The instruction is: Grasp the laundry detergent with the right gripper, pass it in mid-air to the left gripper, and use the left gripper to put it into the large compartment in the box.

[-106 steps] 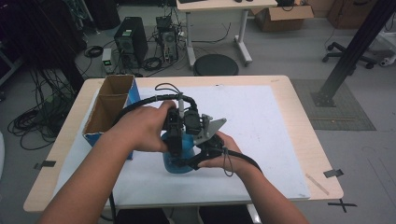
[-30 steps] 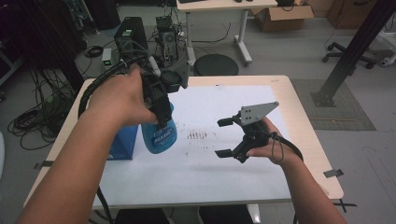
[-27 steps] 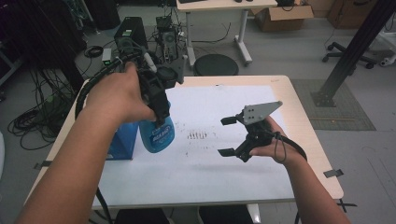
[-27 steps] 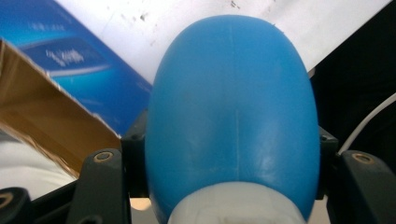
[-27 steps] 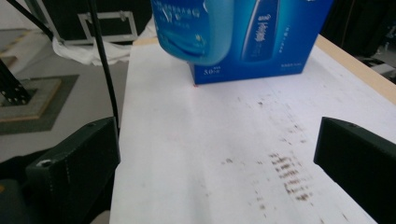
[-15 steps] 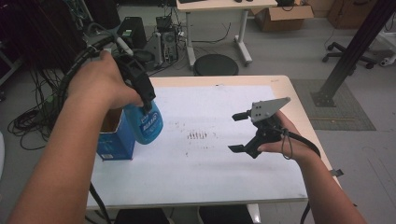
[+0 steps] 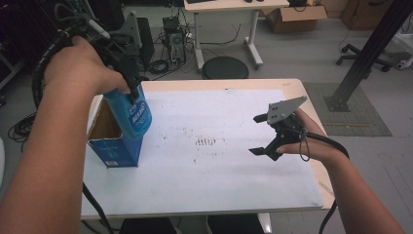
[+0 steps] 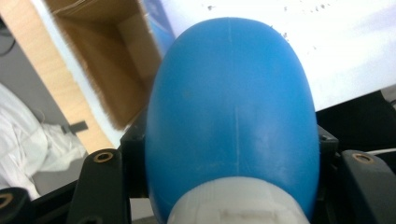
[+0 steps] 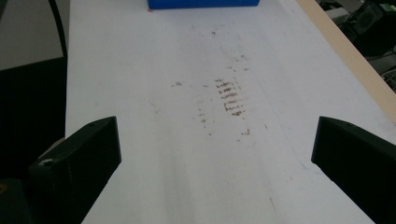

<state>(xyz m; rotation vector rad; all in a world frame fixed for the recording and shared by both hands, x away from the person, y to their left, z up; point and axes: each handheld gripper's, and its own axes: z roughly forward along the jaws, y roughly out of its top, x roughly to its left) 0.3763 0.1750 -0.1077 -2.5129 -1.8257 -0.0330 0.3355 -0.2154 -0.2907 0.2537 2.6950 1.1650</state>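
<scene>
Left gripper (image 7: 127, 80) is clamped around the neck end of the blue bottle (image 7: 130, 113), and the bottle hangs in the air, tilted, right over the open cardboard box (image 7: 113, 146) at the left edge of the table (image 7: 302, 90). In the left gripper view the rounded blue body (image 8: 231, 116) bulges out between the jaws, a white collar at the bottom of the frame, the box's brown inside just beyond it.

Over on the other side, the right gripper (image 7: 267, 136) hovers above the white sheet (image 7: 219, 175) with its jaws spread wide and nothing between them; the right gripper view looks straight down the sheet at a patch of small brown marks (image 9: 229, 100).

Now, the bottle itself: smooth, glossy moulded plastic with a seam down the middle, so I'd call it slippery on that curved belly. It looks stiff enough to hold shape, though a thin plastic wall could give under a hard squeeze. Weight depends on what's inside, and that can't be read from here. The narrow neck under the collar looks the sensible hold: a ledge to catch the jaws, where the fat body would tend to squirt out. Not fragile, I'd judge; a drop into the box should do it no harm.
</scene>
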